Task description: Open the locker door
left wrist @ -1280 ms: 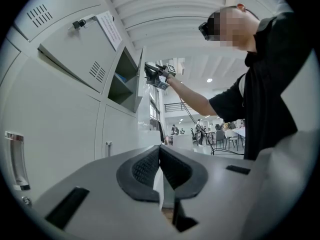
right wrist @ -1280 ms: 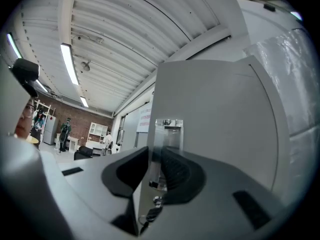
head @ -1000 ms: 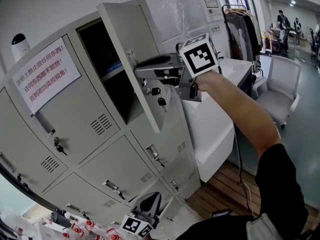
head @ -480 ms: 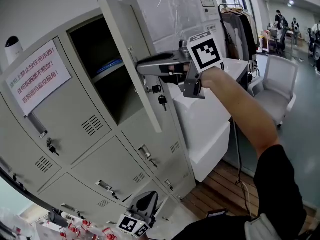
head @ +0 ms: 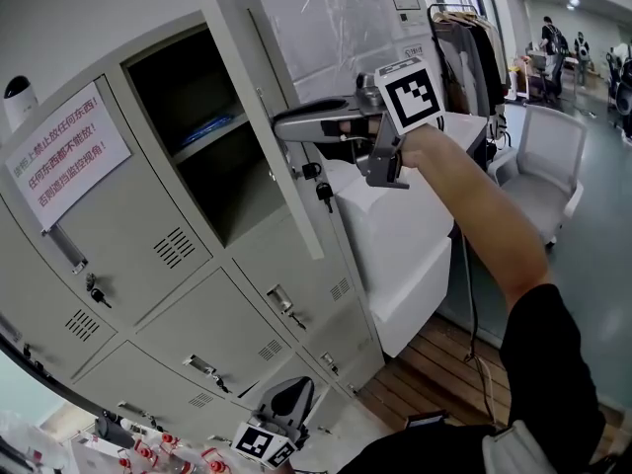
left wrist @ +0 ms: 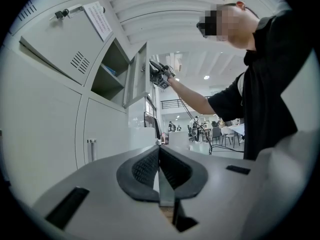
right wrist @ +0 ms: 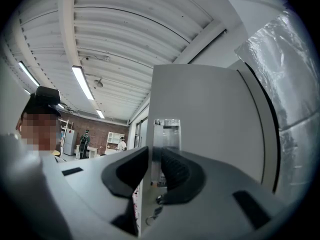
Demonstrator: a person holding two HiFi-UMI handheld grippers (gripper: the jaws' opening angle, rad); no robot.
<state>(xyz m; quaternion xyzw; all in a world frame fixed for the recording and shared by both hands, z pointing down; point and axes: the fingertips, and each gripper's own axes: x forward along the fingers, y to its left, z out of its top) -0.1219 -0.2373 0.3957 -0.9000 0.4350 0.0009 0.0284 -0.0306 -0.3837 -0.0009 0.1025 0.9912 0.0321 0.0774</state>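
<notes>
The grey locker door point(head: 259, 97) of the upper compartment stands swung out from the locker bank. My right gripper point(head: 283, 126), level at arm's length, is shut on the door's free edge by its metal handle plate point(right wrist: 166, 134); the door panel point(right wrist: 210, 124) fills the right gripper view. Keys point(head: 322, 194) hang from the door's lock just below the jaws. Inside the open compartment point(head: 197, 146) a shelf carries something blue. My left gripper point(head: 296, 391) hangs low by the bottom lockers, pointing level, shut with nothing between its pads point(left wrist: 159, 153). The left gripper view shows the open door point(left wrist: 136, 79) high up.
A paper notice with red print point(head: 67, 156) is stuck on the neighbouring locker door. A white cabinet point(head: 405, 235) stands right of the lockers, with a clothes rack point(head: 464, 28) and a white chair point(head: 548, 166) beyond. Red-capped bottles point(head: 212, 459) sit at the bottom left.
The door has swung a little wider, with my right gripper still clamped on its edge and carried along. More of the compartment's inside shows. The left gripper stays low.
</notes>
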